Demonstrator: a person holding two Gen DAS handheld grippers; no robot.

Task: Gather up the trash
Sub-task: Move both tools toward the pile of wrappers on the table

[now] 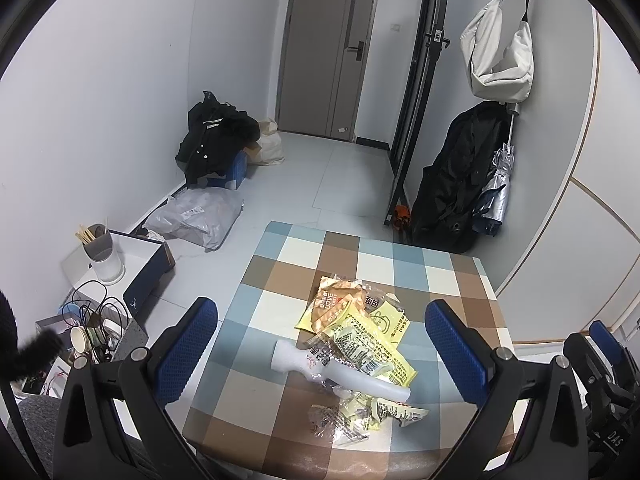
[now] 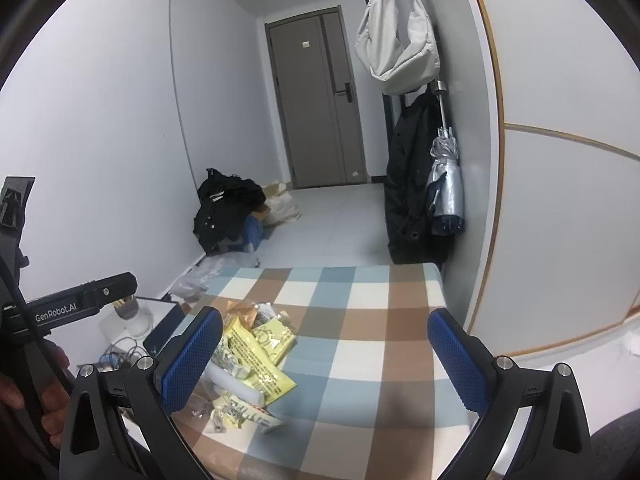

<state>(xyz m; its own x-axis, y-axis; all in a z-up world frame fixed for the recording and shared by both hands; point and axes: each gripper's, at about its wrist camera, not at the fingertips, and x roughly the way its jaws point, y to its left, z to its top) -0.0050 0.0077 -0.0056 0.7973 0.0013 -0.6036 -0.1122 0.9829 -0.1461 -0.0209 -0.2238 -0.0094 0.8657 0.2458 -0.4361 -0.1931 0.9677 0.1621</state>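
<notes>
A heap of trash lies on the checked tablecloth point(image 1: 436, 272): yellow snack wrappers point(image 1: 372, 328), an orange wrapper point(image 1: 336, 300), a white foam tube point(image 1: 340, 372) and crumpled clear wrappers point(image 1: 352, 416). My left gripper point(image 1: 320, 344) hovers above the heap, open, its blue fingers point(image 1: 188, 348) either side of it with nothing held. In the right wrist view the same yellow wrappers point(image 2: 260, 348) and foam tube point(image 2: 236, 388) sit at the left, partly hidden by the left finger. My right gripper point(image 2: 324, 356) is open over bare cloth point(image 2: 360, 320) to the right of the heap.
Left of the table stand a white box with a cup of sticks point(image 1: 102, 252) and a bin of cables and cups point(image 1: 96, 328). A grey plastic bag point(image 1: 196, 216), dark clothes point(image 1: 216, 140) and a door point(image 1: 324, 48) lie beyond. Coat, umbrella and white bag point(image 1: 496, 44) hang right.
</notes>
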